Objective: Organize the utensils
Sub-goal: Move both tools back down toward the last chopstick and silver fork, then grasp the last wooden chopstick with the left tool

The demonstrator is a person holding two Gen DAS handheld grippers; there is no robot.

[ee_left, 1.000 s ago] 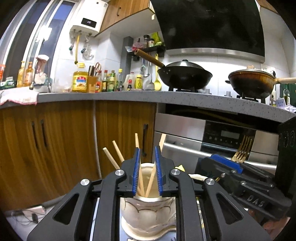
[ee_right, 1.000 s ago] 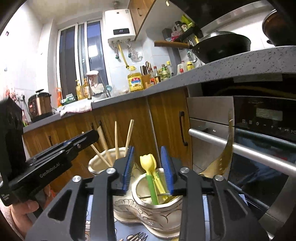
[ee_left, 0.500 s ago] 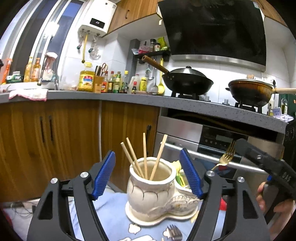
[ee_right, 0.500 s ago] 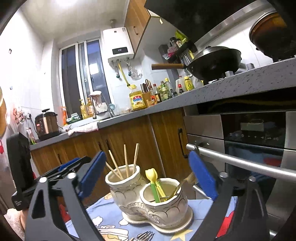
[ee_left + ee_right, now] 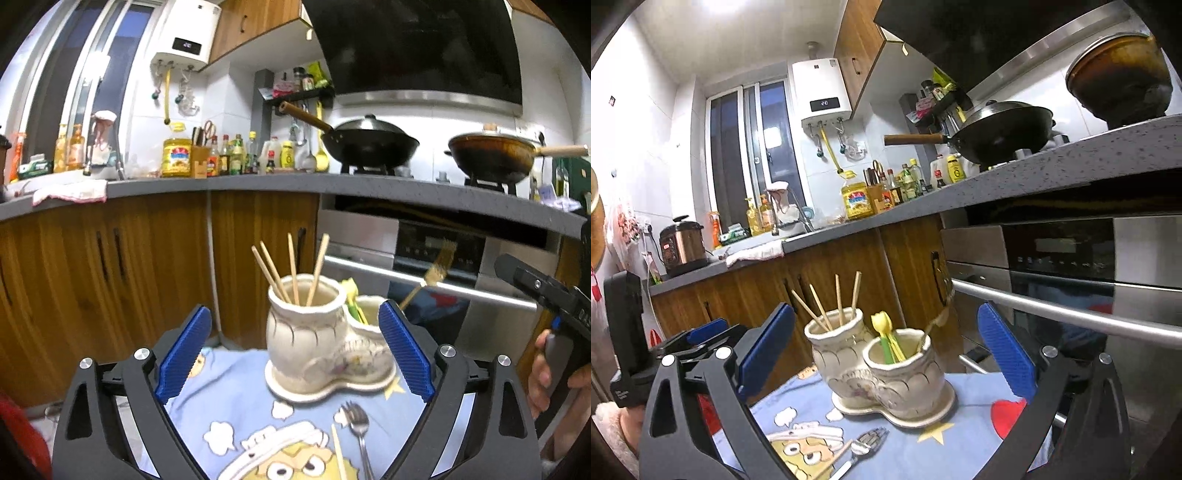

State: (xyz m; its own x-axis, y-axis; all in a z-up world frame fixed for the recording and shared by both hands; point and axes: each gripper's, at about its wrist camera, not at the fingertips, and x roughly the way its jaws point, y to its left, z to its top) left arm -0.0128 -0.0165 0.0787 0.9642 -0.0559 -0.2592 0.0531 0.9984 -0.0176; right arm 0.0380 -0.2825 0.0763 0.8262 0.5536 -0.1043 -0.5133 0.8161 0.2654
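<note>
Chopsticks [image 5: 291,271] in holder [image 5: 325,347]; fork [image 5: 356,424] before holder.

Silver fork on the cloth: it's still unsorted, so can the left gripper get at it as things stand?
Probably yes. The left gripper is open, and the silver fork lies uncovered, with a chopstick beside it.

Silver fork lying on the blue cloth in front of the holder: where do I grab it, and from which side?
Come straight down onto the fork and close across its thin handle just behind the tines. It lies flat on the cloth, and a chopstick lies close alongside, so a side approach looks blocked.
</note>
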